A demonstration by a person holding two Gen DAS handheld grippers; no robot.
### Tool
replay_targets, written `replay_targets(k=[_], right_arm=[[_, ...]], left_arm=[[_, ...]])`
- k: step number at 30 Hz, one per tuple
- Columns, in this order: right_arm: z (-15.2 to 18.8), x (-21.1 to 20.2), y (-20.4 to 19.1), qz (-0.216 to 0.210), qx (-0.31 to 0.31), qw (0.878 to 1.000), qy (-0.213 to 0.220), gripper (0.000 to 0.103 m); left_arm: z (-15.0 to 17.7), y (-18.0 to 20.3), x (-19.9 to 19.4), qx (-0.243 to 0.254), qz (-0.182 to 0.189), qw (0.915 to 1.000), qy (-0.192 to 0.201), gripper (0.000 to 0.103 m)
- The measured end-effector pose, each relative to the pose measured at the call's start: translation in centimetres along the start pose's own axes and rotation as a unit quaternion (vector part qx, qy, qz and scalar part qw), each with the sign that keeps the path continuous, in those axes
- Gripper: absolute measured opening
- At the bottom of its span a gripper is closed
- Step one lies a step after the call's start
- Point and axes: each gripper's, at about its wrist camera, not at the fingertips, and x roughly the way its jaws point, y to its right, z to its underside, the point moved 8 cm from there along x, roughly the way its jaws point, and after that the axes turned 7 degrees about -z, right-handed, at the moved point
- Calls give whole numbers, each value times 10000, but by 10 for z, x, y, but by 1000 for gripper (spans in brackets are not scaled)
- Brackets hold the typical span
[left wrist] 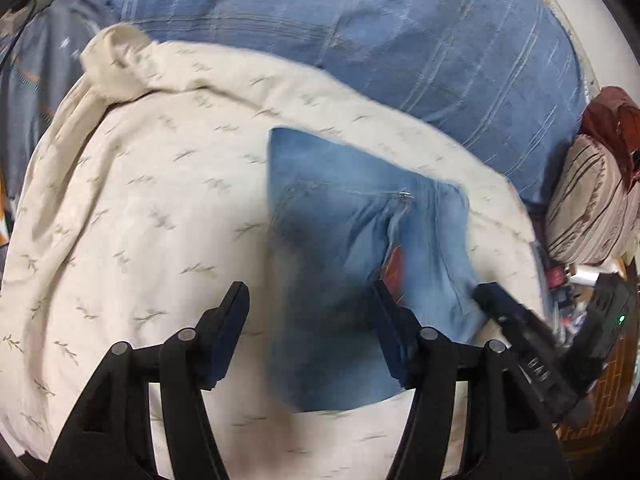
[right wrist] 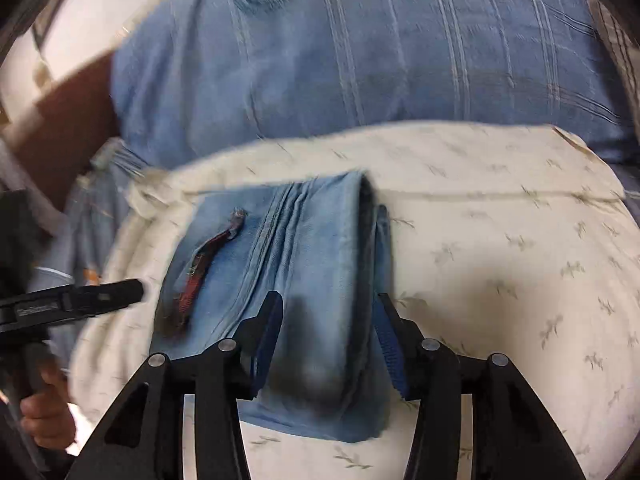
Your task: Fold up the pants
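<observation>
Light blue jeans (left wrist: 340, 208) lie folded into a compact stack on the cream leaf-print bedsheet (left wrist: 140, 200). A red inner label (left wrist: 396, 268) shows at the open fly. My left gripper (left wrist: 310, 304) hovers open over the stack's near left part, with nothing between its pads. In the right wrist view the jeans (right wrist: 312, 240) show their folded edge on the right and the red label (right wrist: 200, 276) on the left. My right gripper (right wrist: 328, 312) stands open above the near end, its pads clear of the cloth. A hand (right wrist: 48, 412) holds the left tool at the left edge.
A blue plaid duvet (left wrist: 360, 40) covers the far side of the bed. A striped cushion (left wrist: 588, 200) and dark red fabric (left wrist: 612, 120) sit at the right, with small clutter below them. A brown headboard or wall panel (right wrist: 60, 120) is at the far left.
</observation>
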Motion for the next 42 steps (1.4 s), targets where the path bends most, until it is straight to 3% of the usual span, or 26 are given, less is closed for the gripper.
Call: replay_targets(k=[4, 9, 12, 16, 21, 24, 33, 42], right_arm=[[17, -25, 0, 353, -270, 9989, 152, 76], [43, -56, -3, 986, -496, 9939, 8, 91], [67, -69, -1, 1245, -422, 9910, -253, 99], [90, -98, -14, 1292, -519, 9902, -81, 101], [101, -138, -28, 1320, -609, 9883, 466, 102], [104, -149, -31, 1406, -637, 9864, 571, 102], [123, -186, -27, 1525, -516, 9834, 841, 102], [131, -204, -16, 1609, -260, 9818, 972, 102]], left_arm=[[23, -25, 7, -244, -344, 9991, 60, 61], [53, -32, 2, -397, -995, 9940, 220, 67], [70, -30, -11, -595, -1085, 9915, 404, 72], [99, -29, -26, -662, -793, 9942, 300, 75], [125, -27, -47, 126, -1776, 9812, 752, 75], [136, -18, -57, 481, -1978, 9752, 870, 75], [153, 3, -90, 772, -1733, 9731, 1310, 75], [164, 19, -105, 1079, -1357, 9737, 1480, 75]])
